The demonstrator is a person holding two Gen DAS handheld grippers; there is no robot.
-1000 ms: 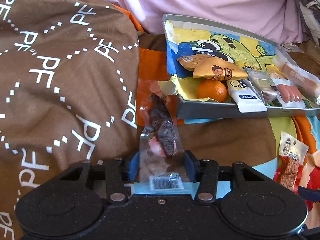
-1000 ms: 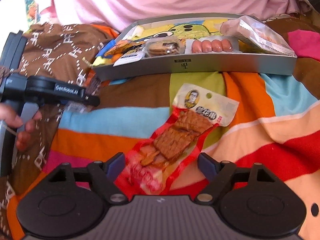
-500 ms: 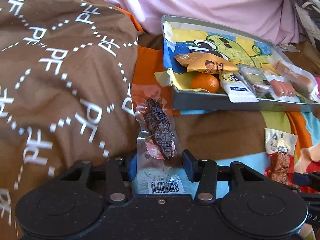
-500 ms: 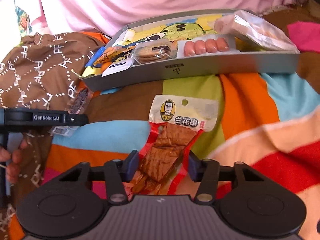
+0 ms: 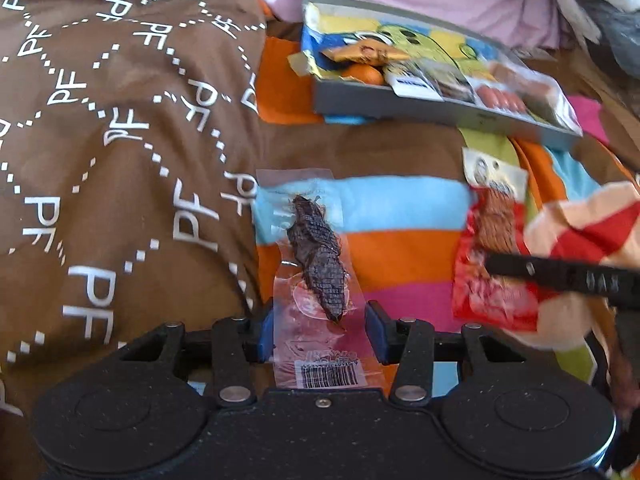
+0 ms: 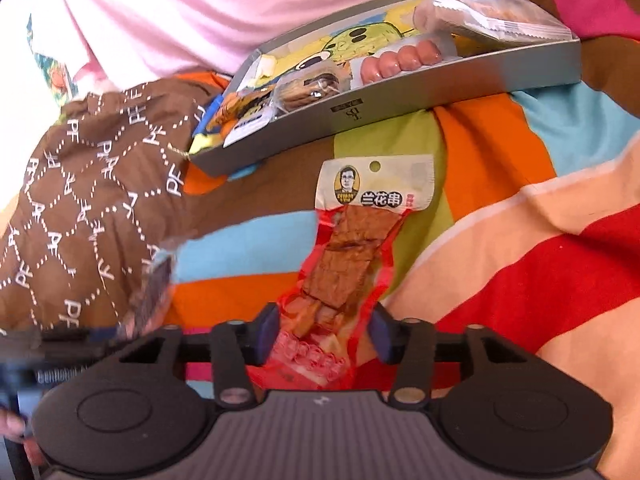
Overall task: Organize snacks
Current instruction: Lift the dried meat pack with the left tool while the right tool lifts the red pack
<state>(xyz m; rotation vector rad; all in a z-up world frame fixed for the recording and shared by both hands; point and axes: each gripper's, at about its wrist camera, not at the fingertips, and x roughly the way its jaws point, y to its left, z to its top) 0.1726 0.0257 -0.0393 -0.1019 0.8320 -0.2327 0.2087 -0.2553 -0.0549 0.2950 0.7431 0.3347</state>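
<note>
My left gripper [image 5: 320,332] is shut on a clear packet [image 5: 316,248] with a dark dried meat piece inside; the packet sticks forward over the striped blanket. In the right wrist view that packet [image 6: 152,296] is a blur at the left. My right gripper [image 6: 324,334] is shut on the lower end of a red tofu-skewer packet [image 6: 348,256] with a cream header. The same red packet [image 5: 492,240] shows at the right of the left wrist view, behind a black finger. A grey tray [image 6: 400,96] lies further back, holding sausages [image 6: 400,60], a wrapped biscuit pack [image 6: 496,16] and an orange [image 5: 362,74].
A brown quilt printed with white letters [image 5: 100,140] bulges on the left. The striped, many-coloured blanket [image 6: 520,240] covers the rest. Pink cloth [image 6: 200,8] rises behind the tray. A hand [image 6: 12,428] shows at the lower left edge.
The right gripper's fingers went from wide apart to shut on the red packet. The left gripper drew back from the tray with the clear packet, toward the right gripper.
</note>
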